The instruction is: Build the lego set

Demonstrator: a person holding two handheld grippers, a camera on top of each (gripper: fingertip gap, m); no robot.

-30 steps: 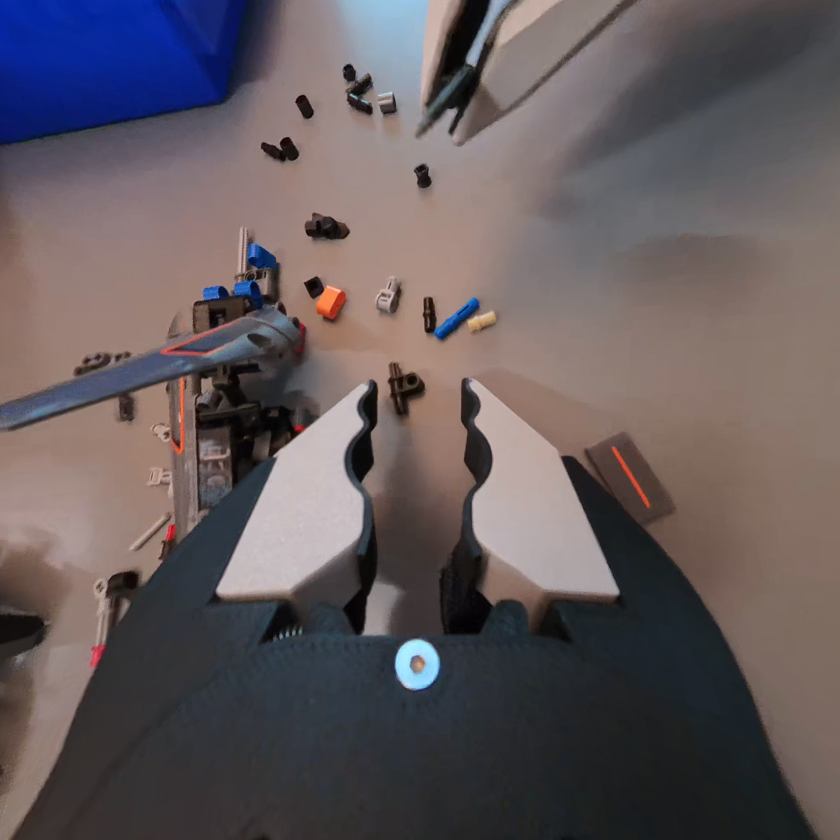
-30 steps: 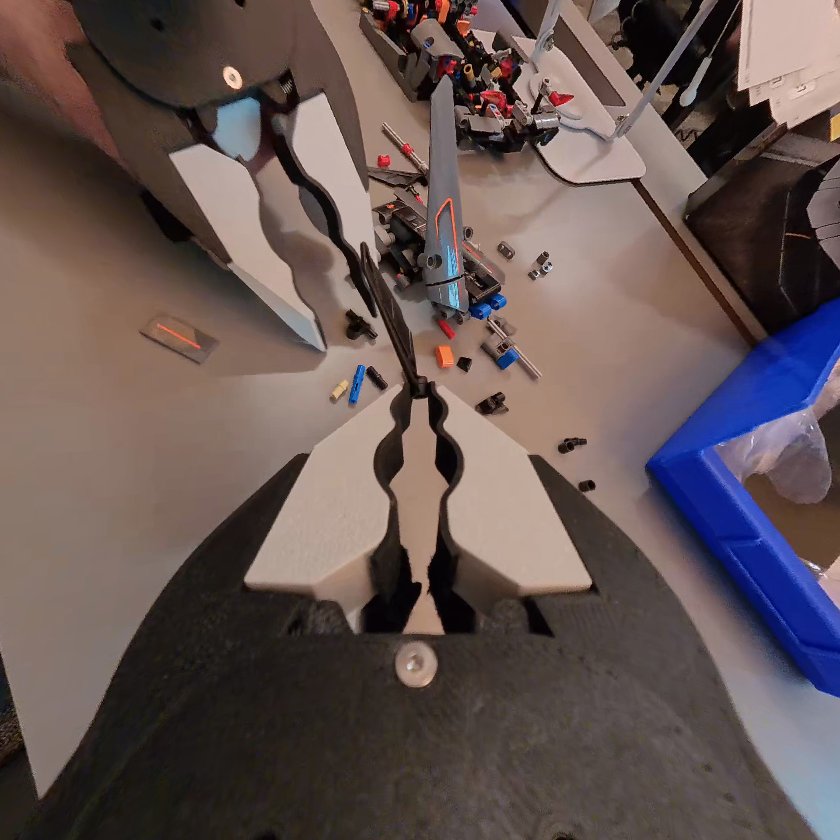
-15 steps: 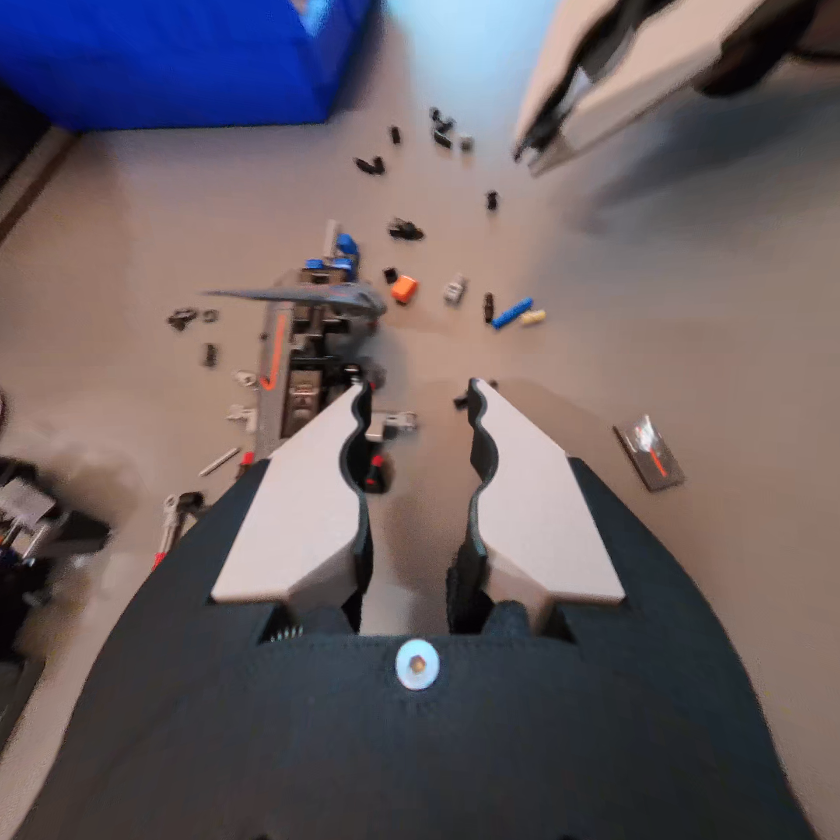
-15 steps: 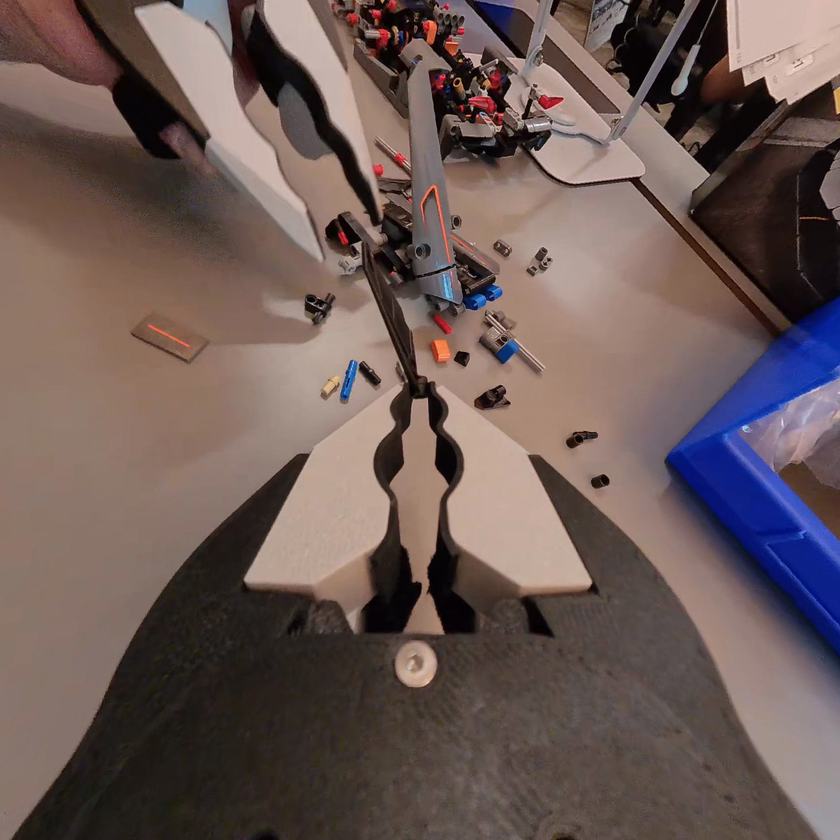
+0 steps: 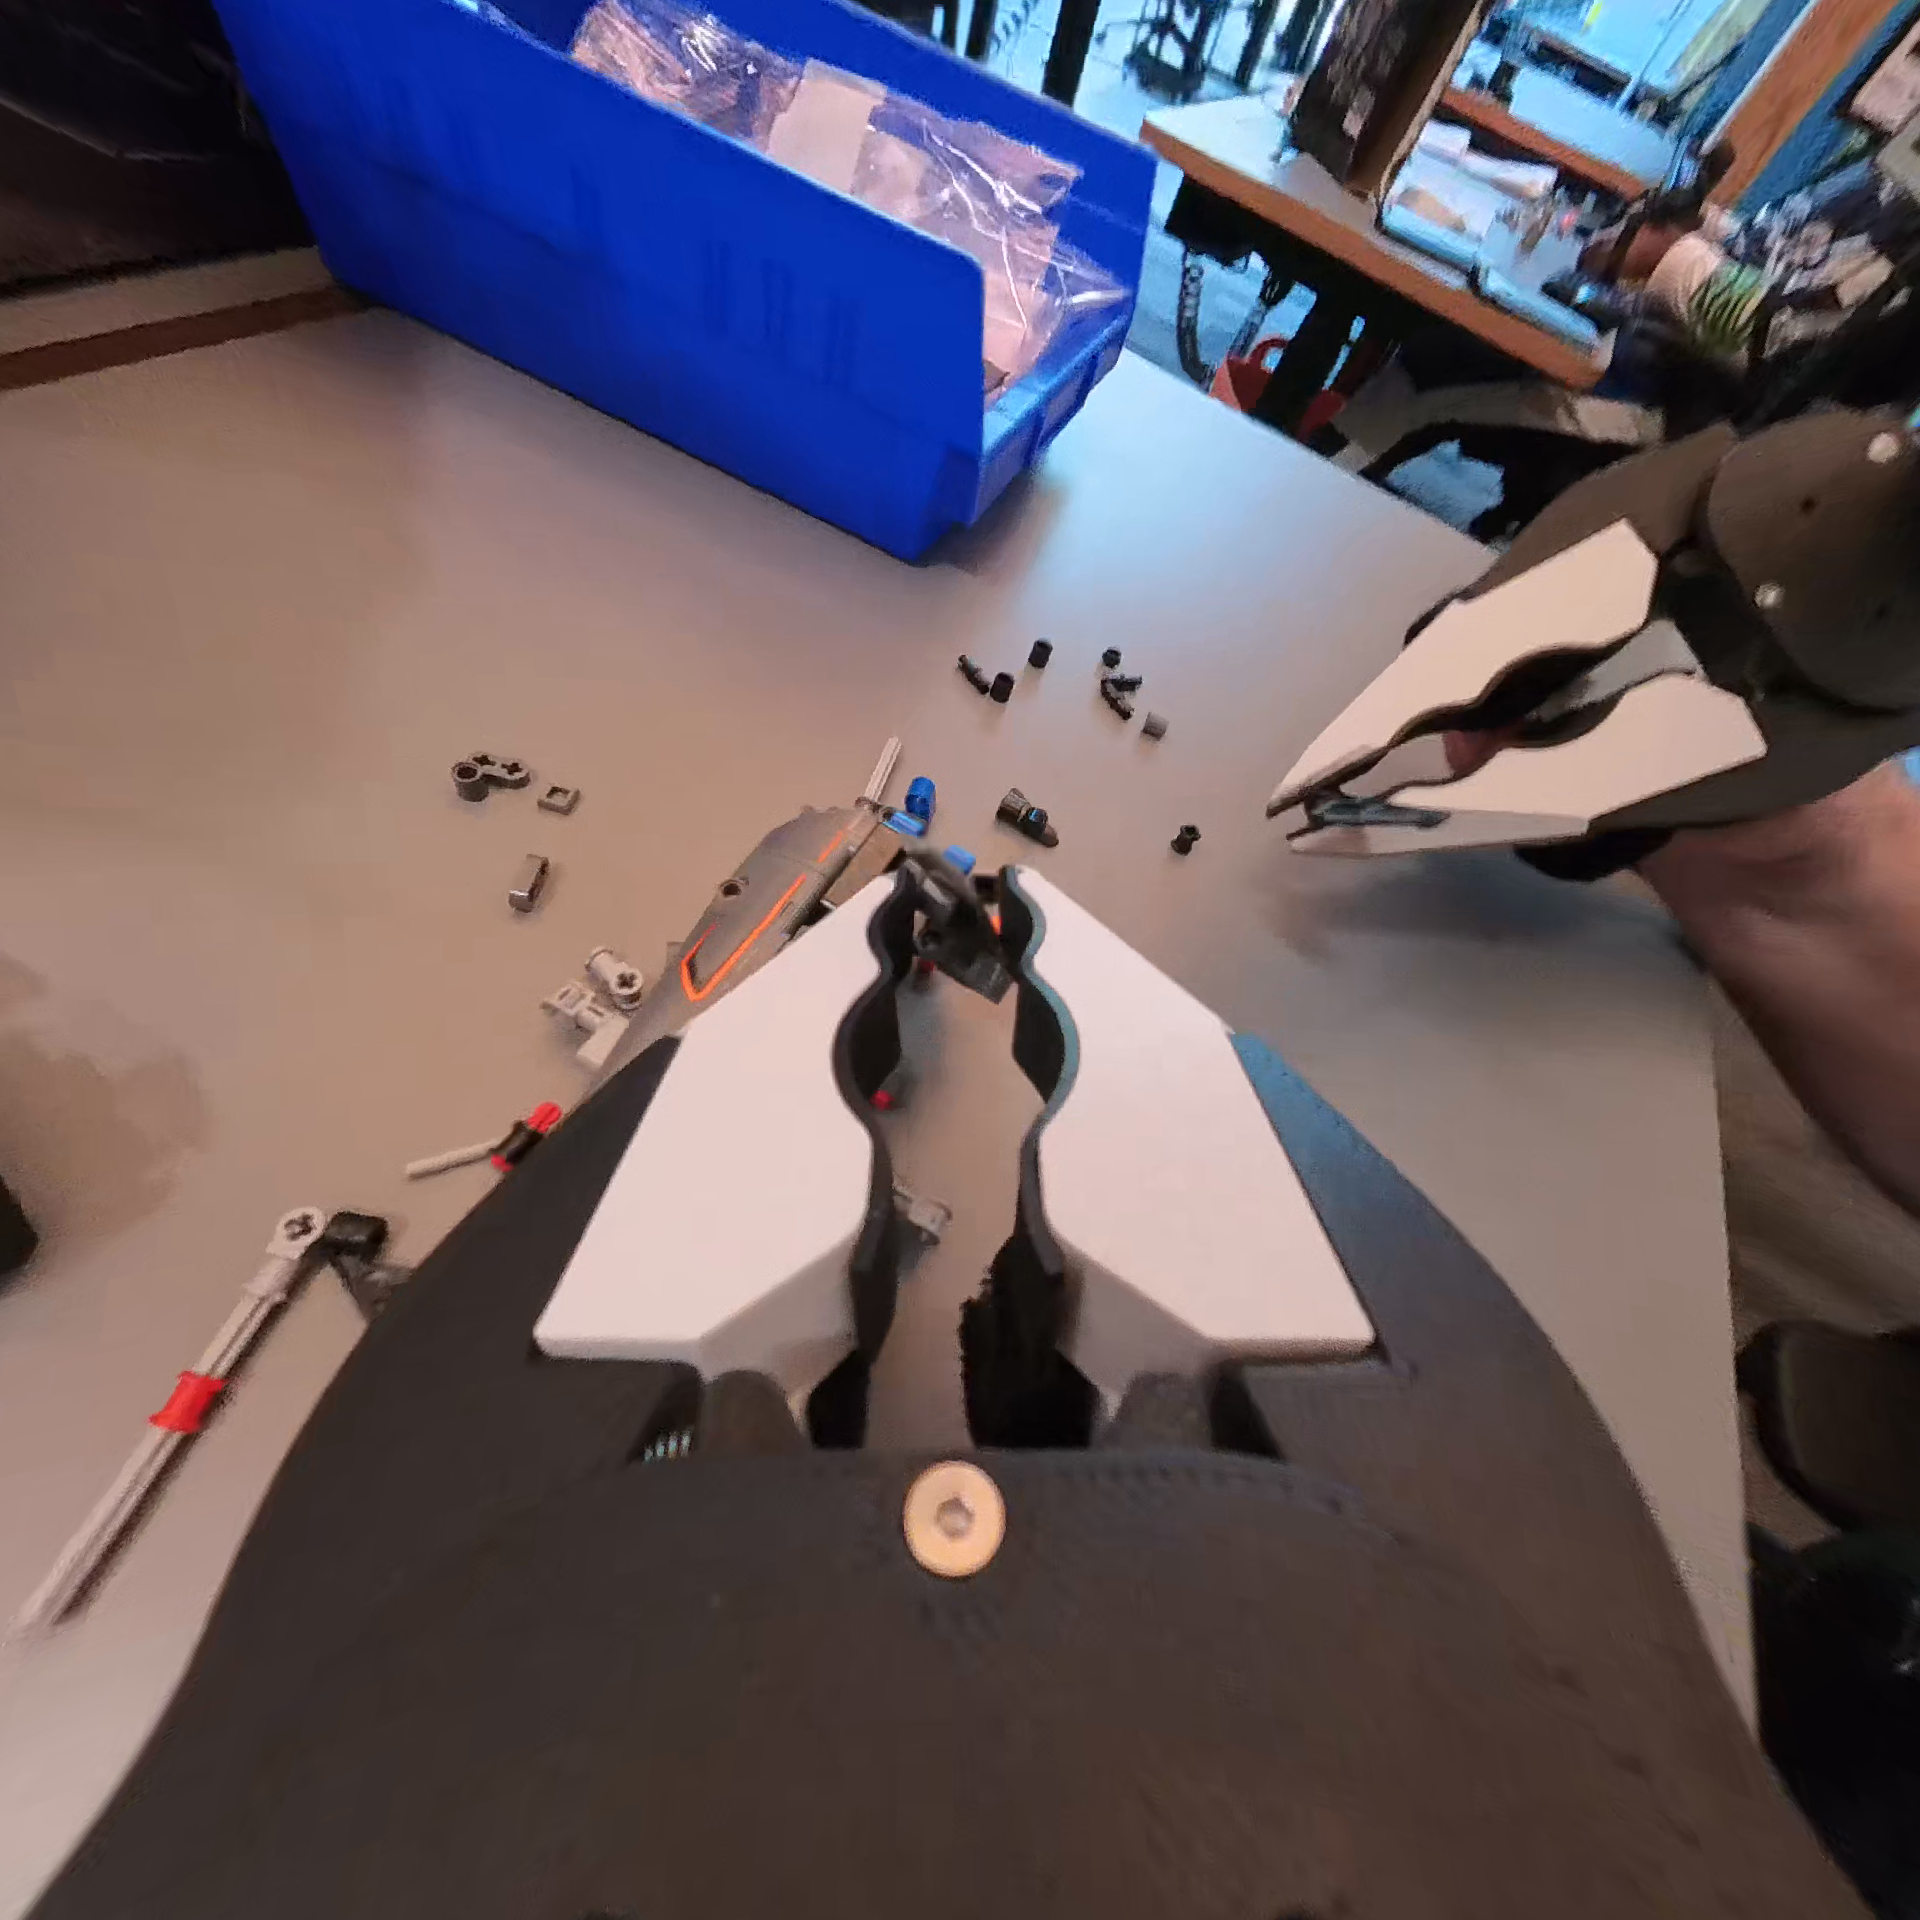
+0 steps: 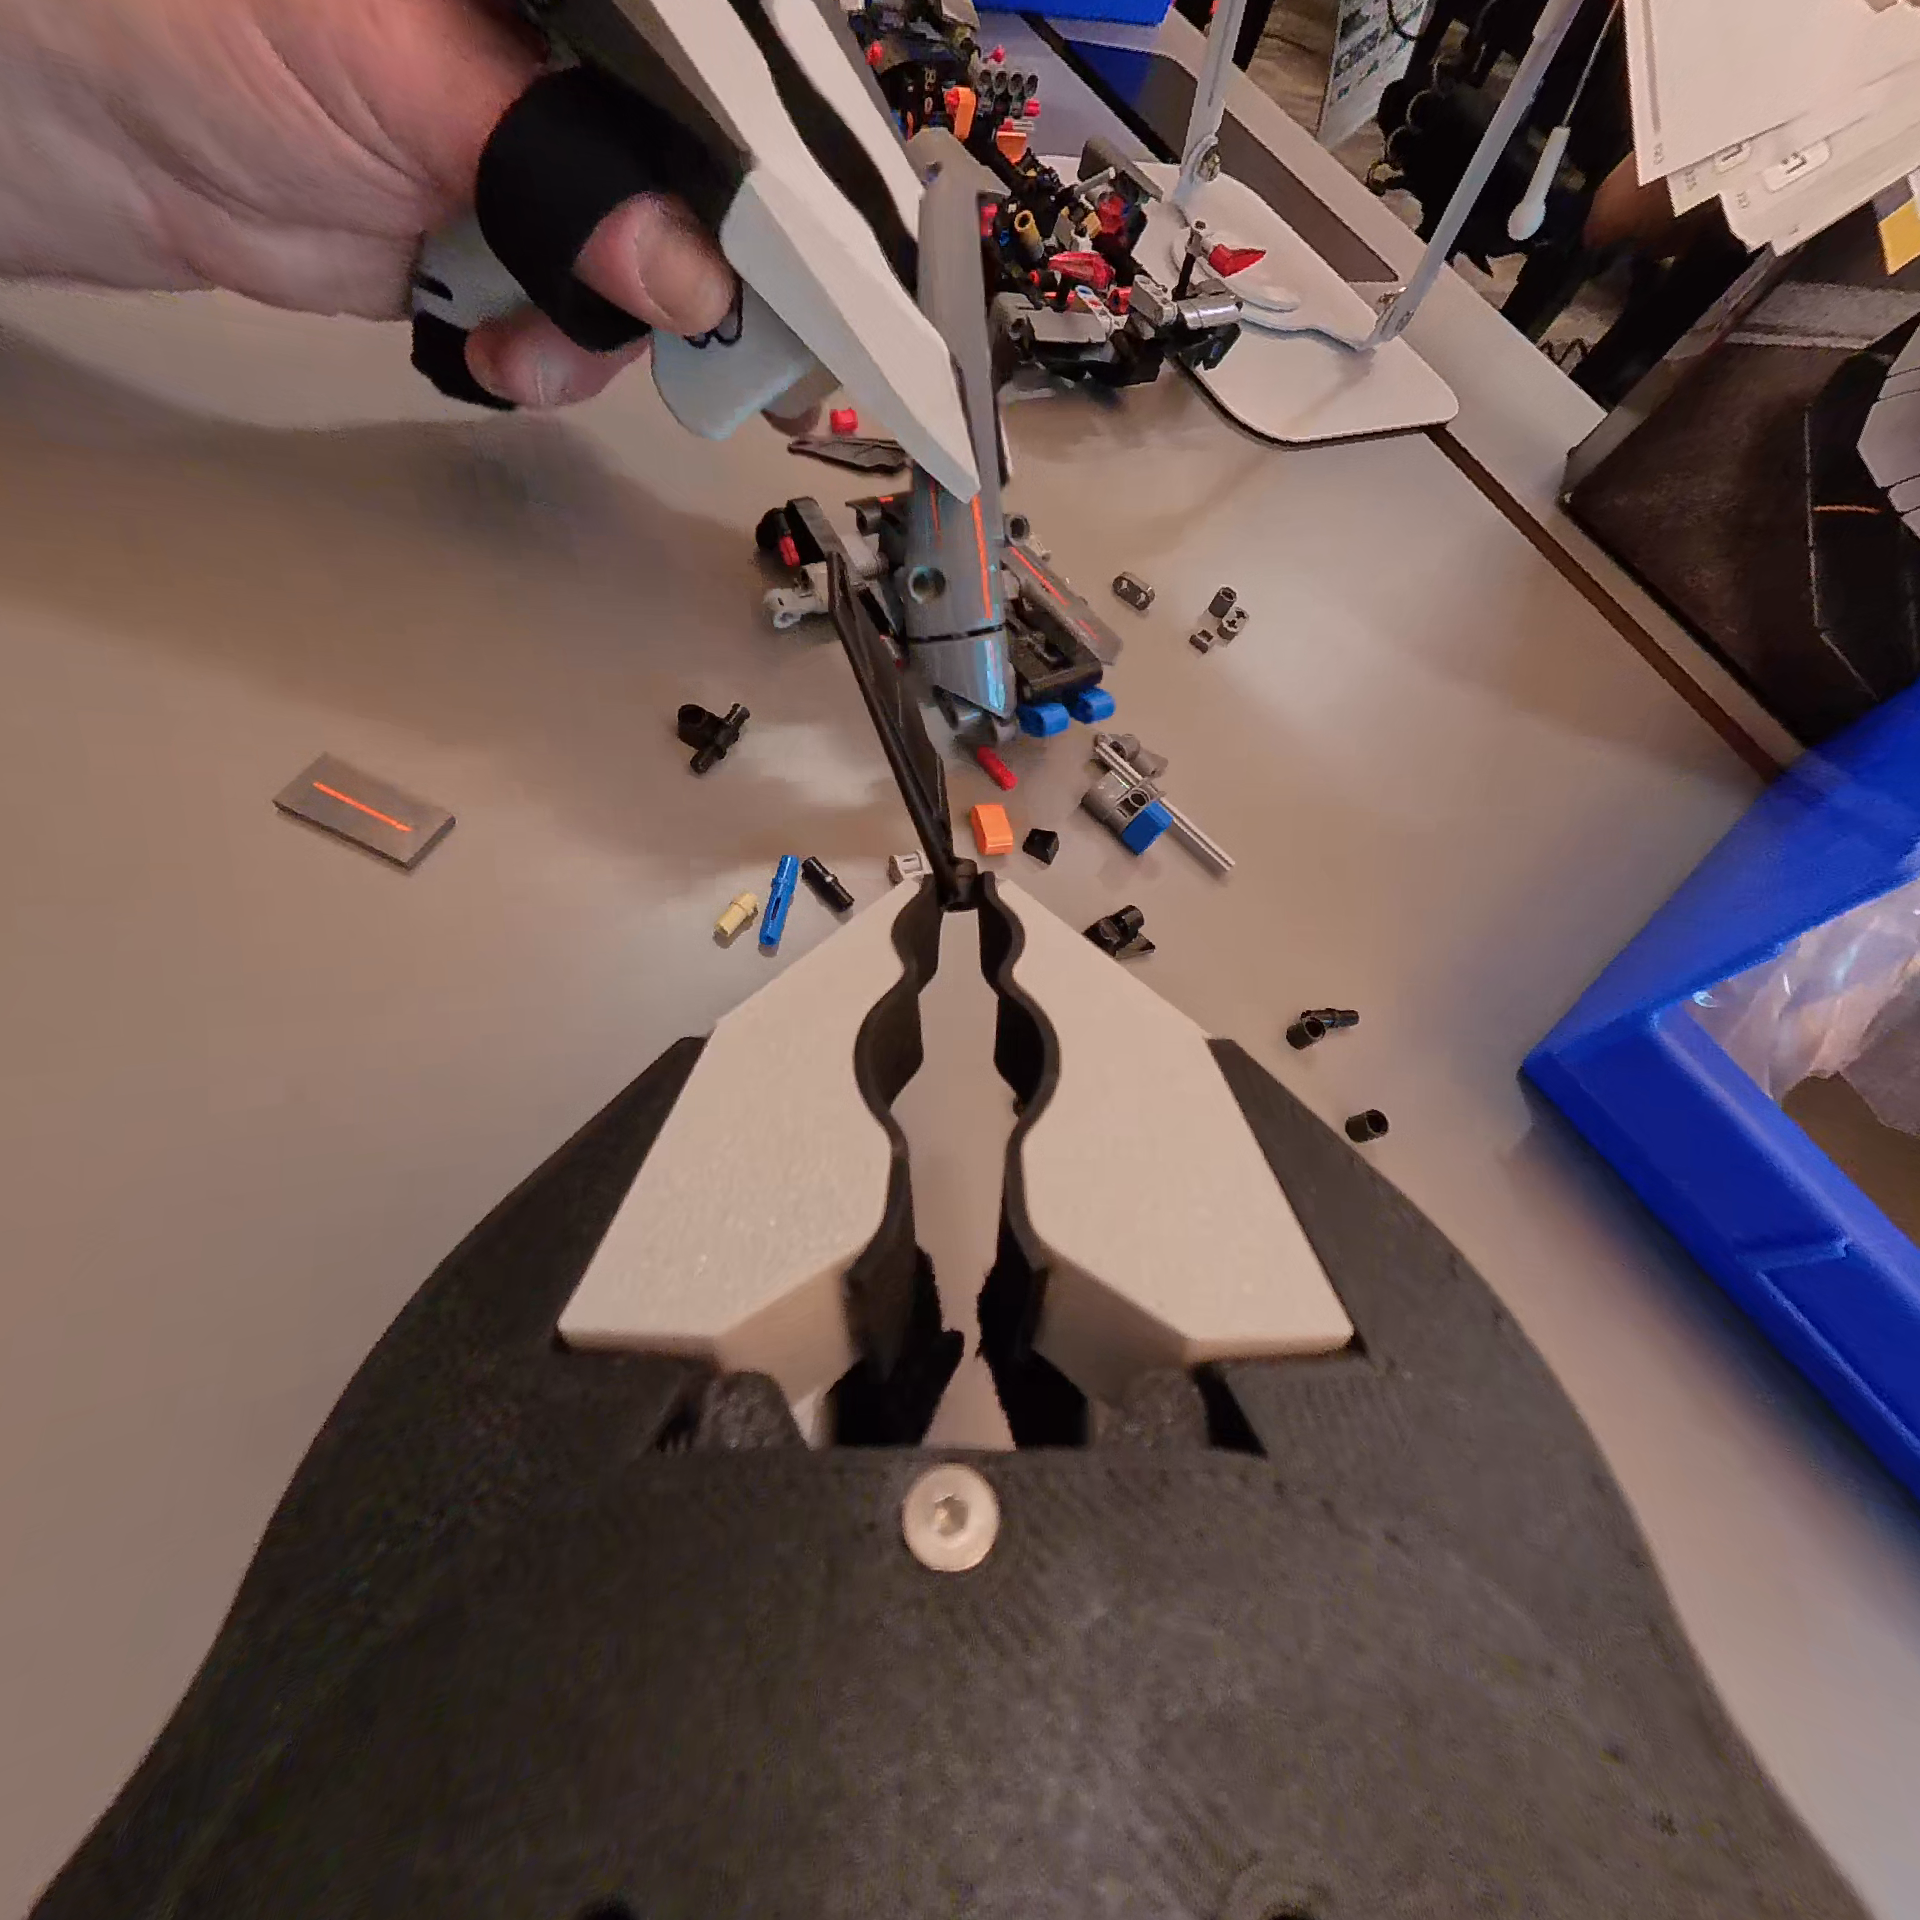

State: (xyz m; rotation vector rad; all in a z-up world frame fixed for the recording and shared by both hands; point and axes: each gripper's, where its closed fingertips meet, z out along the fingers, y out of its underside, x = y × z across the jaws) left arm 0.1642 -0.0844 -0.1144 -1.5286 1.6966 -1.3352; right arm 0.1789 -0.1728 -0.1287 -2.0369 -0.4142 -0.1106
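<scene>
The grey lego model [image 6: 966, 613] with orange lines and blue pins lies on the grey table; it also shows in the left wrist view [image 5: 748, 925]. My left gripper [image 5: 954, 888] has its jaws narrowed around a black and blue part of the model. It comes in from the top in the right wrist view [image 6: 956, 478], held by a hand. My right gripper [image 6: 961, 883] is shut on the end of a long thin black piece [image 6: 894, 707] that points at the model's near side. The right gripper also shows at the right of the left wrist view [image 5: 1283, 821].
Small loose pieces lie around the model: an orange brick [image 6: 990, 829], a blue pin [image 6: 777, 885], black connectors [image 6: 710, 727]. A grey tile with an orange line [image 6: 364, 810] lies left. A blue bin [image 6: 1714, 1143] stands right. A second assembly [image 6: 1060, 281] and white stand base [image 6: 1330, 384] are behind. The tips of one gripper are about 10 centimeters away from the tips of the other. The blue pin [image 6: 777, 885] lies around 6 centimeters away from my right fingertips.
My left gripper has moved onto the model and narrowed its jaws around it, and its view has tilted up. My right gripper still holds the black piece, a little closer to the model.
</scene>
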